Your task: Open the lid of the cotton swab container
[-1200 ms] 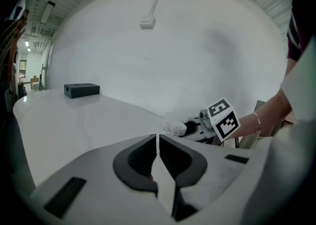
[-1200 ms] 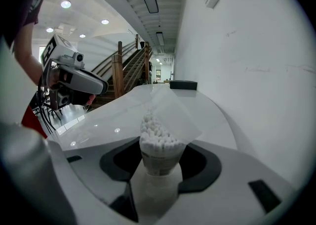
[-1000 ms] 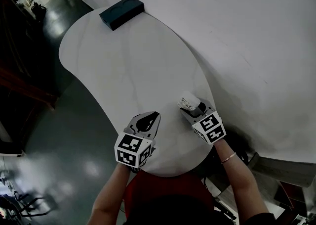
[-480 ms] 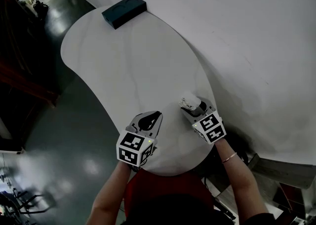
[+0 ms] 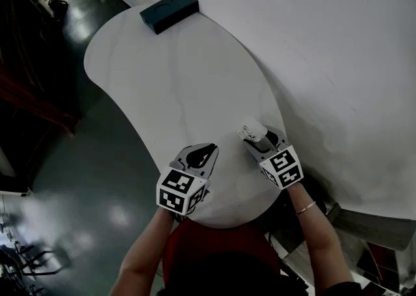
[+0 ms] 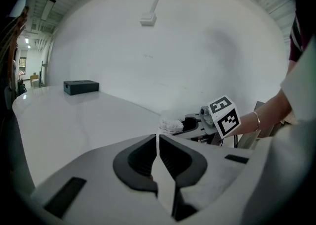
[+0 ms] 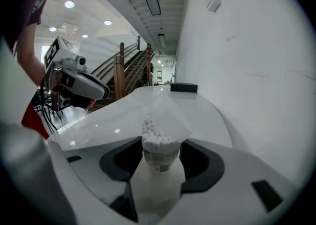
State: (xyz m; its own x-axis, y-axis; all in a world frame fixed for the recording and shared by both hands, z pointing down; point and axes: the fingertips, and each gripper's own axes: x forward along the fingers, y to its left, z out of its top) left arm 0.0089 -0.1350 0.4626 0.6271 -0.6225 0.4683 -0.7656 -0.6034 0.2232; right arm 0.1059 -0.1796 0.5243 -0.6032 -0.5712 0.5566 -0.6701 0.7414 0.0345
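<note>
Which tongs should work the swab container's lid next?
Left, probably. The left tongs are shut and empty, close beside the cotton swab container; the right tongs are clamped on it, holding it steady.

Cotton swab container [image 5: 251,131] is sitting upright between the jaws of the right gripper [image 5: 257,140], over the near right part of the table [image 5: 182,73]. Left gripper [image 5: 201,155] is pointing in from the left of it, near but apart, by the table's near edge. Box [image 5: 169,11] is lying on the far end, well apart. Wall [image 5: 325,41] is running along the table's right side.
</note>
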